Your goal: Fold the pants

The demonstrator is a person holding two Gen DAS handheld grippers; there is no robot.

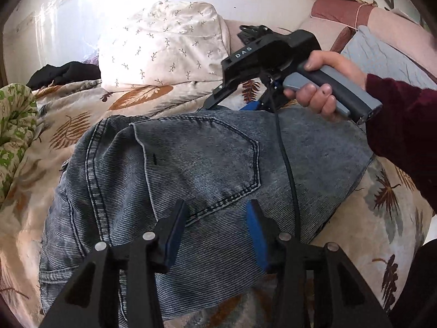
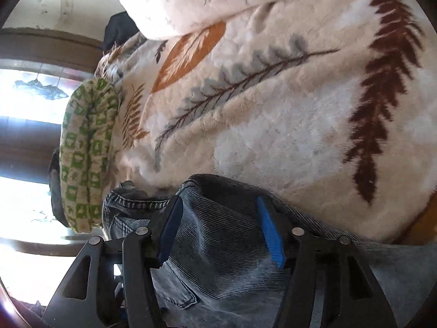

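Both grippers stand open with nothing pinched between their blue pads, the left gripper [image 1: 215, 213] hovering above the back pocket of the grey jeans [image 1: 191, 164] that lie folded on the leaf-patterned blanket [image 1: 82, 125], the right gripper [image 2: 218, 213] over their far edge.

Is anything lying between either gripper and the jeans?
Nothing visible. The left gripper and right gripper both hang open directly over bare jeans; only the right gripper's black cable trails across the denim.
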